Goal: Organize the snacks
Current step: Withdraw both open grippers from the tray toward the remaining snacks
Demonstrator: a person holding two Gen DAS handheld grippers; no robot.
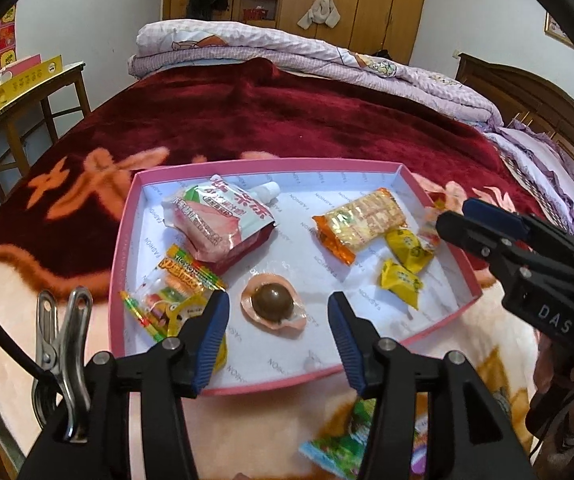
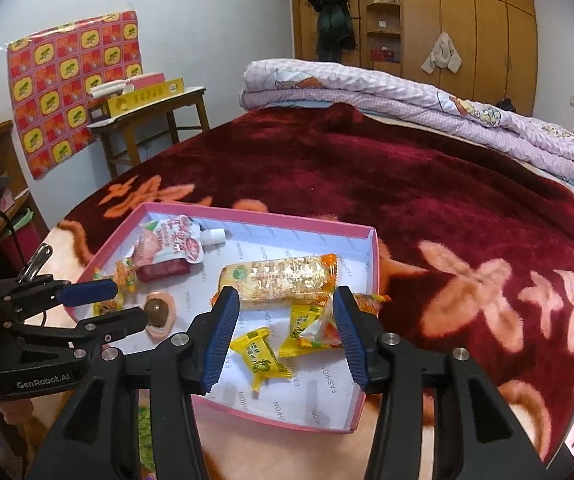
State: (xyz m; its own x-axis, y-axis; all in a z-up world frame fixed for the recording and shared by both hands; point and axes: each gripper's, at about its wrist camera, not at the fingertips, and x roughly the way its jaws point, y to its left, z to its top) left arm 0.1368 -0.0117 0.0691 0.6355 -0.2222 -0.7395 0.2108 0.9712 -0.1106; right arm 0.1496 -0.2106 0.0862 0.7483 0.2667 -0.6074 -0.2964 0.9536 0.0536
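A pink box lid (image 1: 125,240) (image 2: 361,400) lies on the bed and holds snacks: a pink spouted pouch (image 1: 219,220) (image 2: 167,246), a cracker pack (image 1: 361,220) (image 2: 279,284), two yellow candies (image 1: 403,276) (image 2: 265,354), a colourful candy bag (image 1: 171,292) and a chocolate ball in a pink cup (image 1: 273,302) (image 2: 159,312). My left gripper (image 1: 279,336) (image 2: 107,304) is open around the chocolate ball. My right gripper (image 2: 285,332) (image 1: 453,216) is open over the yellow candies, with a small clear snack bag (image 2: 319,334) by its right finger.
A green snack packet (image 1: 343,444) lies on the blanket in front of the lid. Folded quilts (image 2: 407,96) lie at the bed's far side. A wooden table with boxes (image 2: 147,96) stands left of the bed. Wardrobes line the back wall.
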